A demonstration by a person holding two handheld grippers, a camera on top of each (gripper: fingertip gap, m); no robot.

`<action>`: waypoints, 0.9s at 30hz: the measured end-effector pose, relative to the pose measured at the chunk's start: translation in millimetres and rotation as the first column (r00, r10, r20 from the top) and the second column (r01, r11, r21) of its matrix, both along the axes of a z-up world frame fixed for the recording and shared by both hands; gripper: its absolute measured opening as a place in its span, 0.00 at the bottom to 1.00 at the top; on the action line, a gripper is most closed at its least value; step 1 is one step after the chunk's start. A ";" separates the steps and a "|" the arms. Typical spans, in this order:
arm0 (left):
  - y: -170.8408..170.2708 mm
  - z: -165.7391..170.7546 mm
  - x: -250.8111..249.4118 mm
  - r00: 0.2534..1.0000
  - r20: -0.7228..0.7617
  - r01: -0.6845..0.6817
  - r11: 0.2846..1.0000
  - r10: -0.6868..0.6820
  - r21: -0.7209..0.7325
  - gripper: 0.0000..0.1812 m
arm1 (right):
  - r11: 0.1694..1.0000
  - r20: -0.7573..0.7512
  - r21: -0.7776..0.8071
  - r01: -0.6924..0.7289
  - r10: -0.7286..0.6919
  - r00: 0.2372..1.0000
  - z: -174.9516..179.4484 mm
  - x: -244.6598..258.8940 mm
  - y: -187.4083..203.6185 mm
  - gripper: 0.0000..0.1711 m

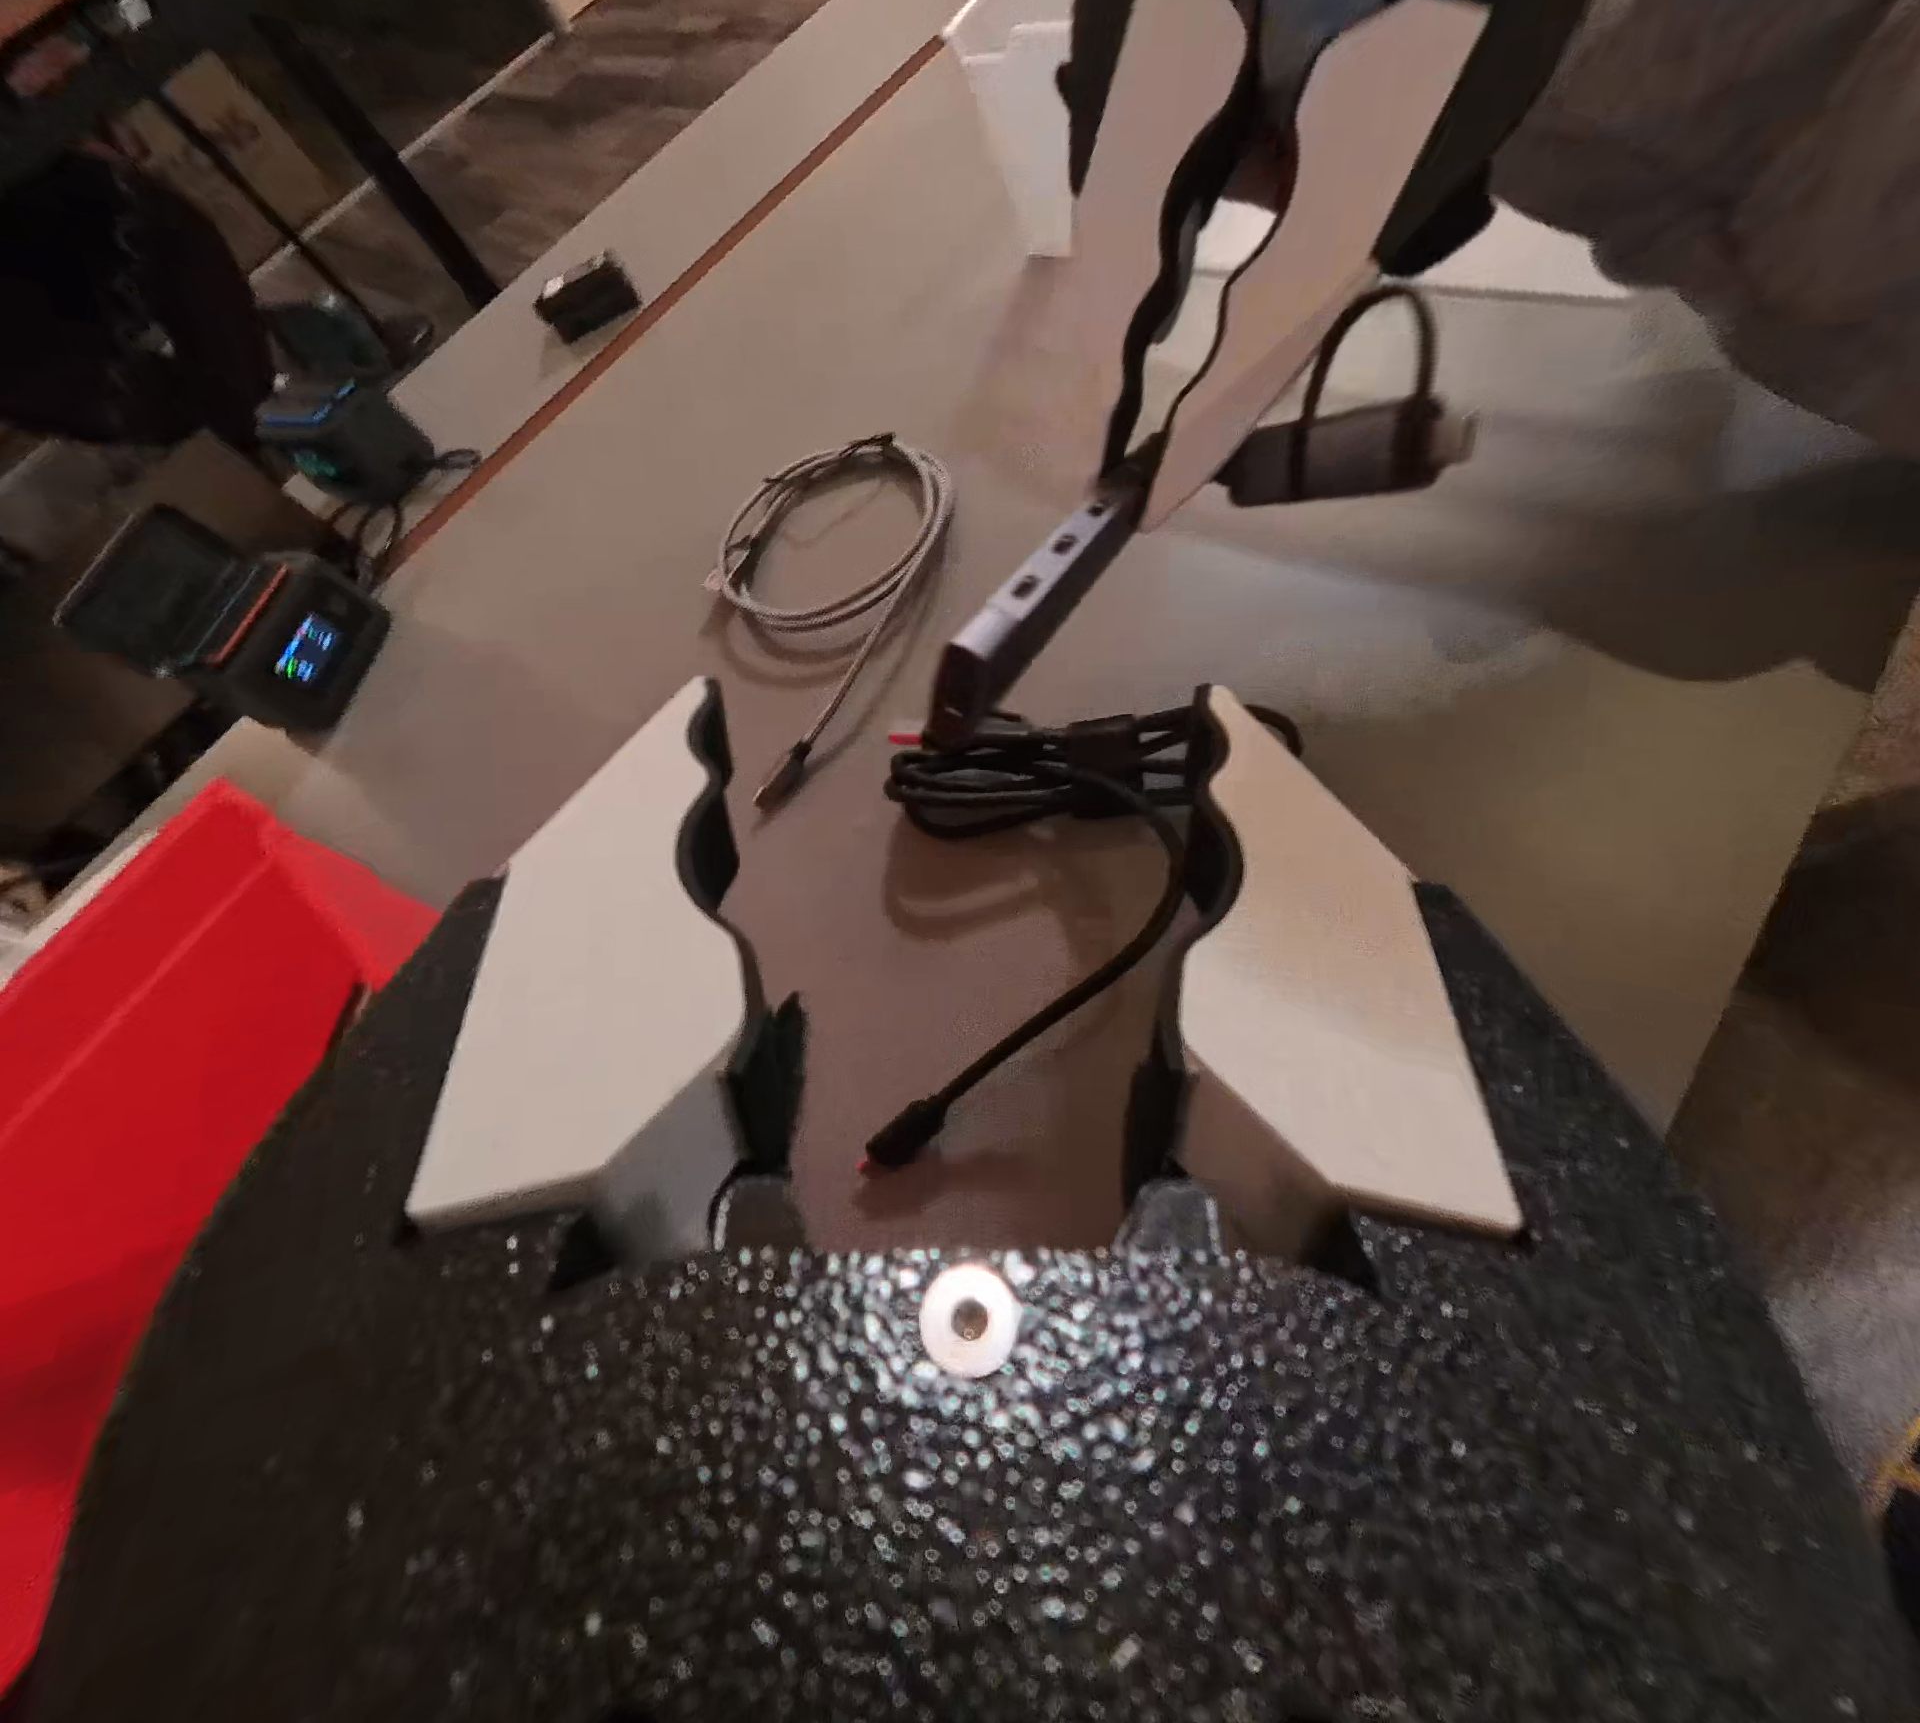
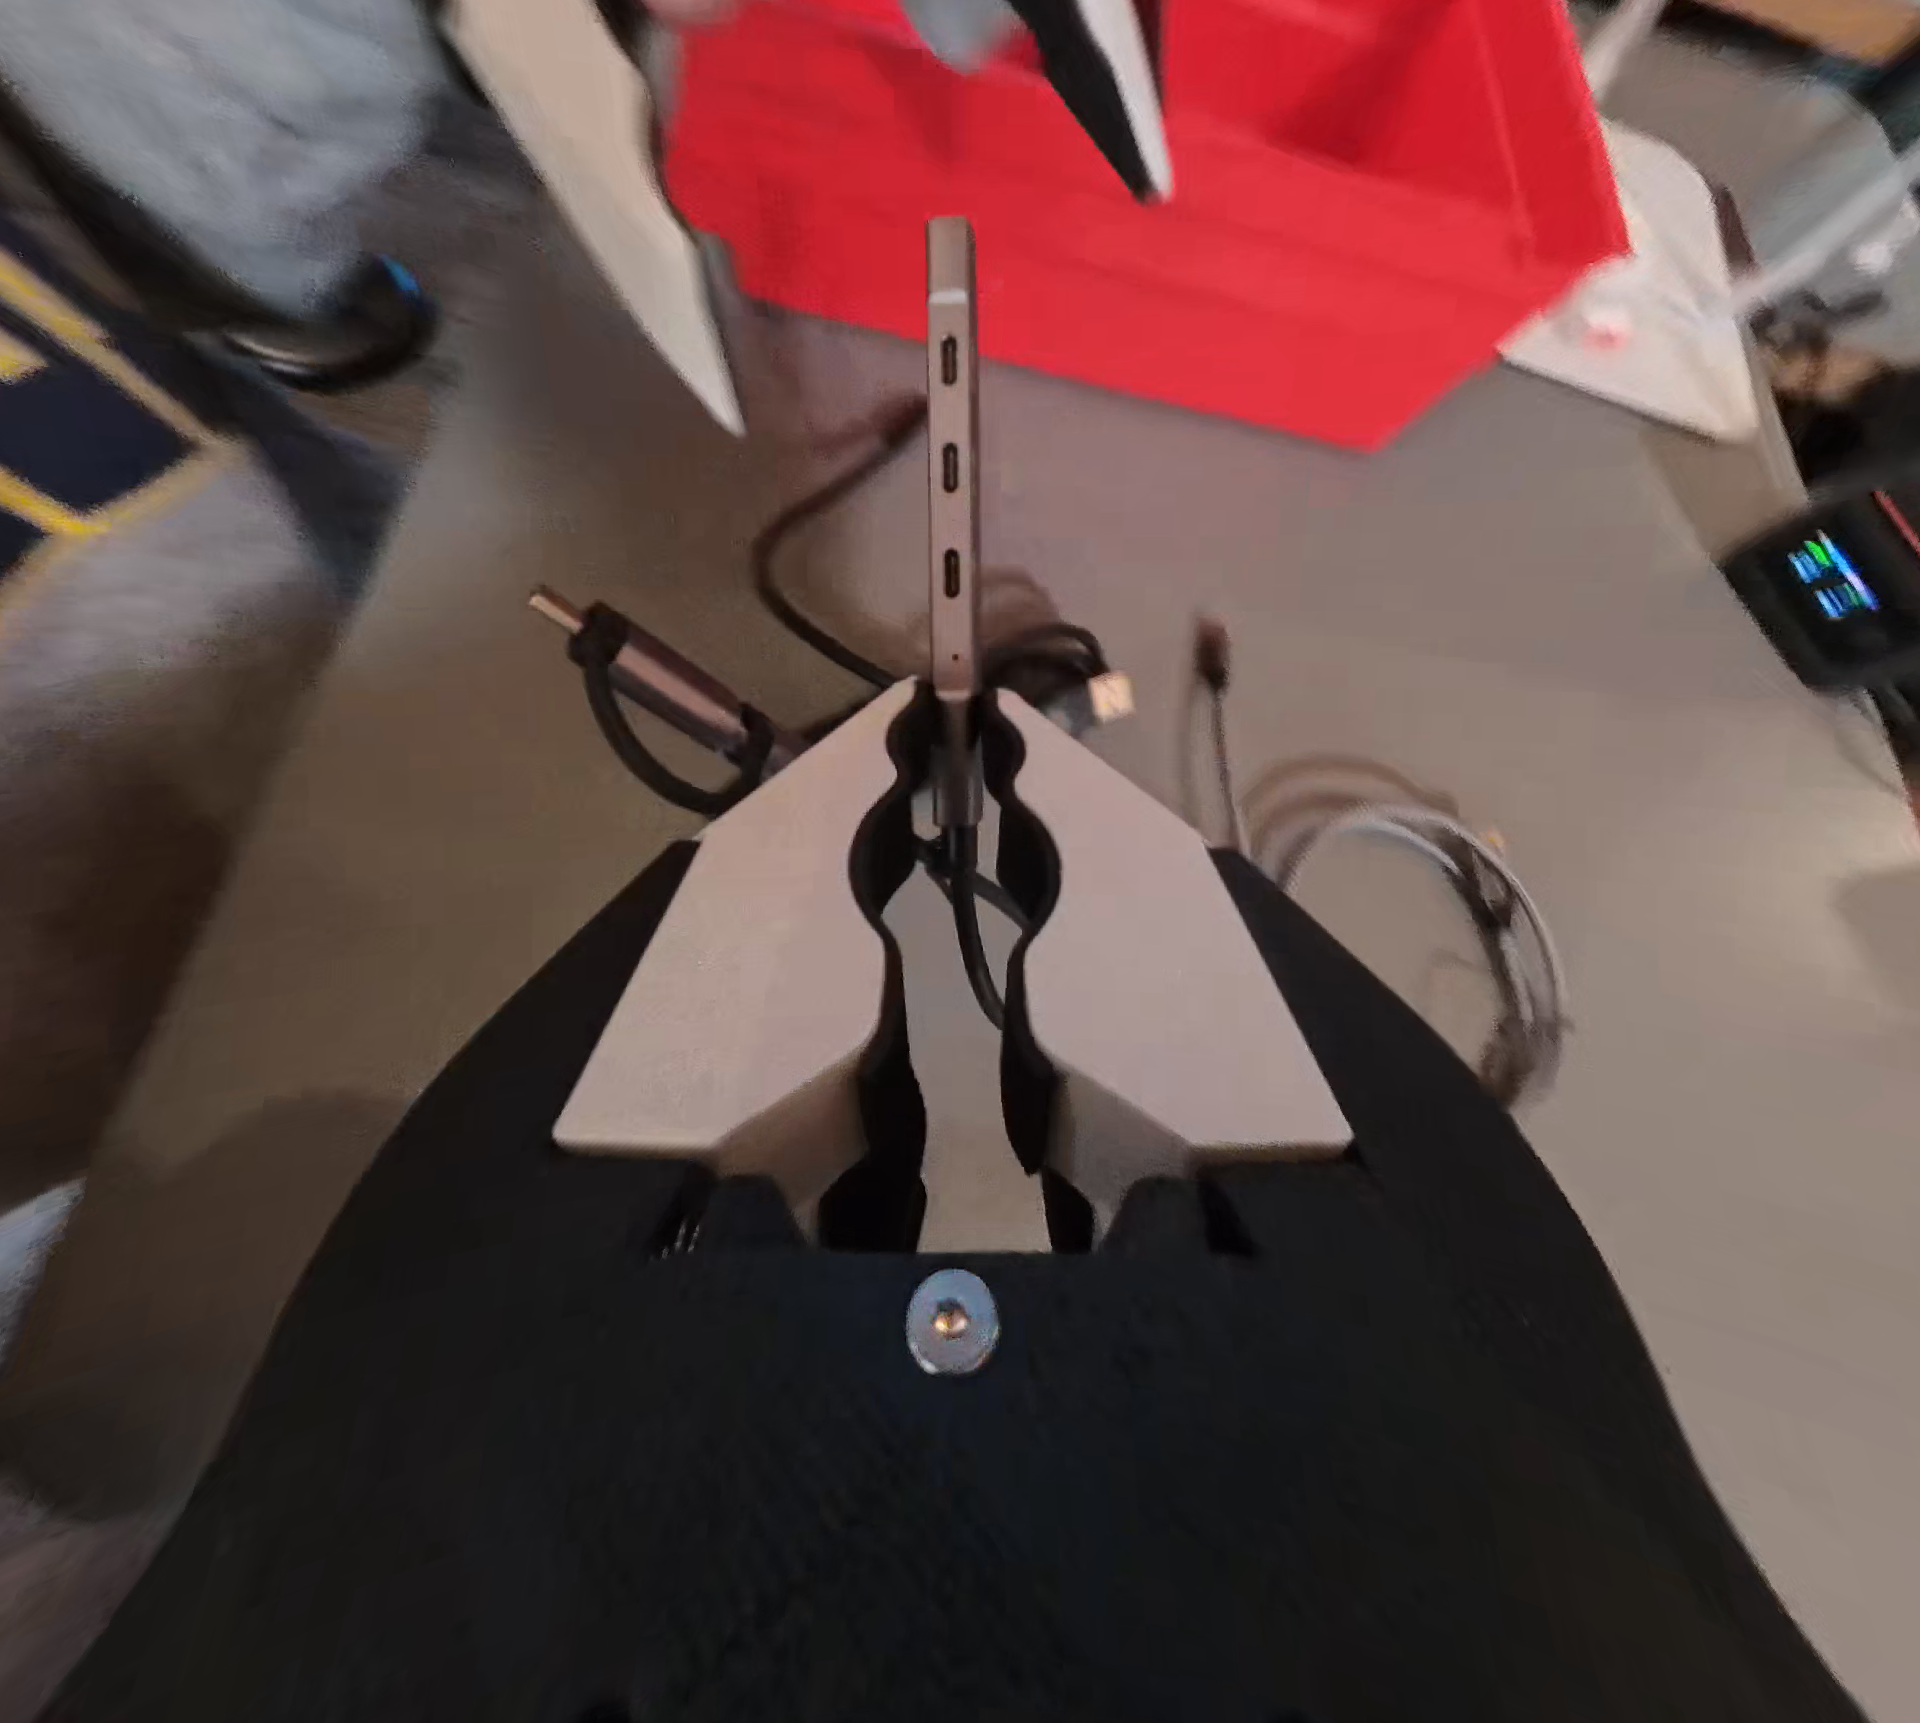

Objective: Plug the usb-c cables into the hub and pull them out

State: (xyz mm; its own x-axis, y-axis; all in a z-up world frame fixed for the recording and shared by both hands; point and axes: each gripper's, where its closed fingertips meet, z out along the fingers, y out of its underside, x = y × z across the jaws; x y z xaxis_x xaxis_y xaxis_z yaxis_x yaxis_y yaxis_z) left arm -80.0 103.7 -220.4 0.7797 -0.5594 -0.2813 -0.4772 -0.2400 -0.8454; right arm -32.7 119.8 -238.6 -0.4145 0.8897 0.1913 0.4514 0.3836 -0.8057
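Grey aluminium slab of a hub (image 2: 954, 468), slim and rectangular, clamped at its cable end by the right claw (image 2: 954, 717) and raised off the pale matte surface (image 1: 1039, 323), three oval ports facing the right wrist camera, all empty. From the left wrist view, same hub (image 1: 1023, 603) slanting down from the right claw (image 1: 1127, 478), far tip just above or resting on the black coil; contact not clear.

Left claw (image 1: 961, 738) spread wide, holding nothing, hovering over a black rubber-sheathed usb-c cable (image 1: 1039, 977), loosely coiled, with one red-tipped plug (image 1: 902, 1141) lying free on the surface between the fingers. Second cable, silver braided and coiled (image 1: 842, 530), just beyond, plug end pointing toward the left claw. Hub's own short lead with a dark grey adapter block (image 2: 665, 686) draped on the surface beside the right claw. Red plastic bin (image 2: 1226, 219) near the surface edge.

Step in hand, by judgement: hub secured and presented, first plug not yet picked. Next move likely calls for lowering the left claw onto the black plug's housing, closing just behind the metal tip, then lining it squarely with one port. Risk: slack cable twisting the plug off axis.
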 end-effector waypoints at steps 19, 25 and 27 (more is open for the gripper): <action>-30.1 -6.3 43.8 0.994 -0.067 0.092 0.990 -0.085 0.107 0.03 | 0.991 -0.255 -0.121 0.056 -0.086 0.963 66.6 12.8 14.6 0.14; -18.9 -39.9 20.5 0.947 -0.289 -0.076 0.970 0.143 0.232 0.04 | 0.975 0.001 -0.032 0.219 -0.219 0.976 -1.8 -40.3 58.8 0.15; -15.6 -51.1 13.4 0.925 -0.334 -0.104 0.965 0.183 0.241 0.04 | 0.972 0.103 0.001 0.235 -0.233 0.967 -31.6 -62.2 69.9 0.14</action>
State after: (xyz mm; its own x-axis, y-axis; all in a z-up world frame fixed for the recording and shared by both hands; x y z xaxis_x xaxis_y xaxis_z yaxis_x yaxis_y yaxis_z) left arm -66.6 88.1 -271.5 0.6762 -0.3443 -0.6513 -0.7258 -0.1600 -0.6690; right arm -94.9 189.7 -270.2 -0.2112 0.9661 0.1483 0.6071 0.2486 -0.7547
